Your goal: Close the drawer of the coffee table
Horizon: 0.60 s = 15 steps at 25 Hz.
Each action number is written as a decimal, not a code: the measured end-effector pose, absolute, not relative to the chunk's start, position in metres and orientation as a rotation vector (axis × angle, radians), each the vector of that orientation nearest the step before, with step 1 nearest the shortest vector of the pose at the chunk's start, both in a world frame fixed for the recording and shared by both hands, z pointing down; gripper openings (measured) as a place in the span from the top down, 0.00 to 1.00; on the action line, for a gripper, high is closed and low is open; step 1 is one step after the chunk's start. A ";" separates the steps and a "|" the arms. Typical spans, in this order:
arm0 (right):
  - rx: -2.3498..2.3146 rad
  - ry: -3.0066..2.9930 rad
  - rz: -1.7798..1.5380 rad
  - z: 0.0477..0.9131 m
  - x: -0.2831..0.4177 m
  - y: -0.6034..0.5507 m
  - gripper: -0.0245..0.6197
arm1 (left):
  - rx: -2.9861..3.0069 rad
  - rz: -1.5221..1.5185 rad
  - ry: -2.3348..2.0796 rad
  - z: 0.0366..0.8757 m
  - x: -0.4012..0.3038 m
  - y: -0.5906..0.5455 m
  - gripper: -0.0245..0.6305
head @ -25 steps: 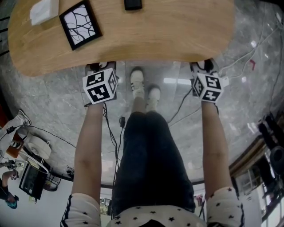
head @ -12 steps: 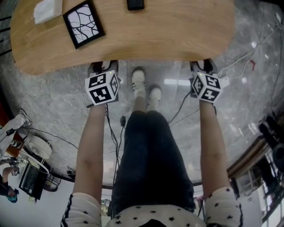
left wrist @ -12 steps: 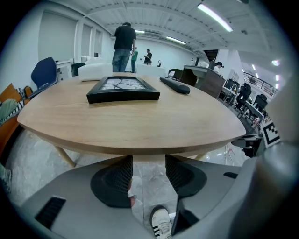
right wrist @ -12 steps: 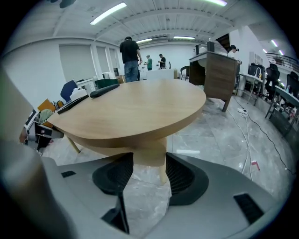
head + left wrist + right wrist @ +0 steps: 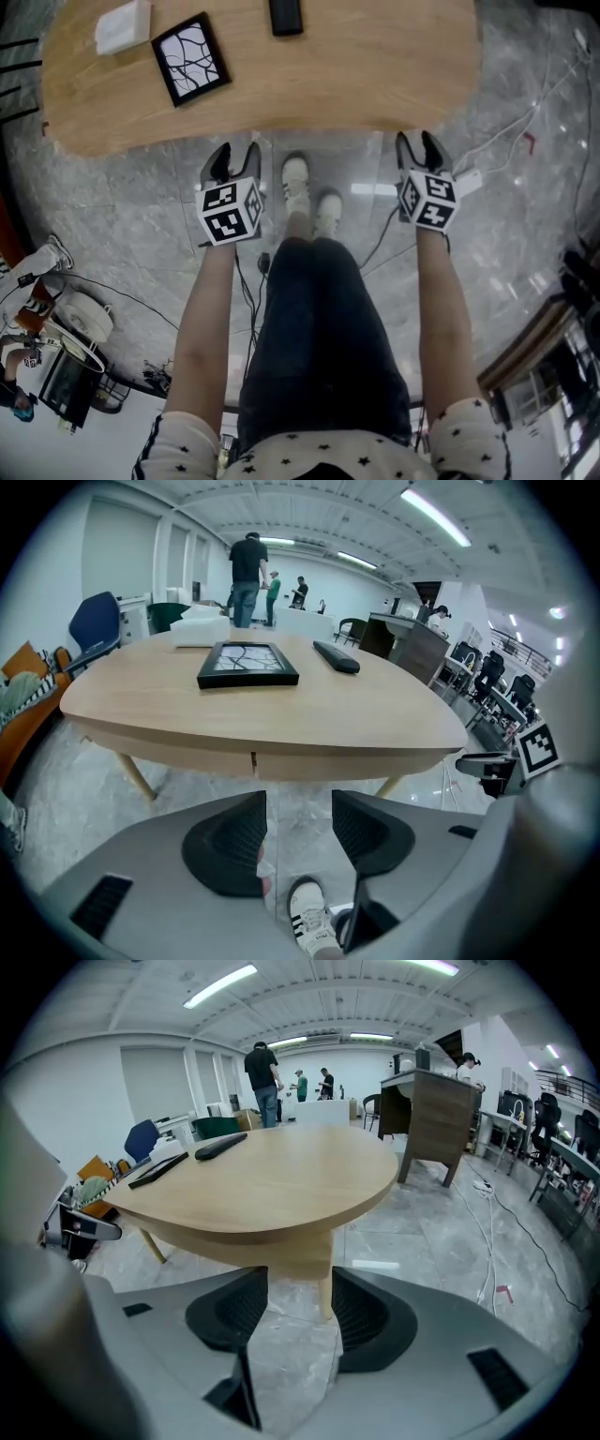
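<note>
Standing on a polished grey marble floor (image 5: 122,216), the oval wooden coffee table (image 5: 356,66) carries a framed picture (image 5: 191,58), a remote (image 5: 286,16) and a white box (image 5: 123,26). Its drawer (image 5: 328,766) sits flush under the rim. The left gripper (image 5: 237,155) and right gripper (image 5: 417,142) hover nearby, jaws apart, empty.
</note>
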State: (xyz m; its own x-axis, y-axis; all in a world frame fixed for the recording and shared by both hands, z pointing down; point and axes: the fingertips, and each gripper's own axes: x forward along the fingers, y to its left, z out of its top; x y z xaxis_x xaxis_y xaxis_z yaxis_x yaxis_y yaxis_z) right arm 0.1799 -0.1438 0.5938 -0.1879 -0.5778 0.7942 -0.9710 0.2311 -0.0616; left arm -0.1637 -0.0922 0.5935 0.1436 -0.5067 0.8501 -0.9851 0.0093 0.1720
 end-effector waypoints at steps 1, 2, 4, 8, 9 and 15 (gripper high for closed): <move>1.420 -1.864 0.771 0.590 0.179 -0.142 0.61 | 1.610 0.735 -1.475 0.589 -0.161 -0.090 0.61; 1.415 -1.872 0.766 0.587 0.178 -0.140 0.62 | 1.608 0.726 -1.476 0.585 -0.159 -0.087 0.61; 1.406 -1.887 0.754 0.578 0.175 -0.136 0.63 | 1.608 0.712 -1.482 0.575 -0.154 -0.083 0.62; 1.413 -1.929 0.742 0.552 0.168 -0.129 0.70 | 1.618 0.687 -1.501 0.552 -0.145 -0.080 0.68; 1.415 -1.944 0.738 0.543 0.165 -0.128 0.72 | 1.619 0.677 -1.506 0.546 -0.142 -0.079 0.70; 1.388 -2.019 0.696 0.496 0.148 -0.115 0.84 | 1.643 0.633 -1.505 0.505 -0.119 -0.070 0.76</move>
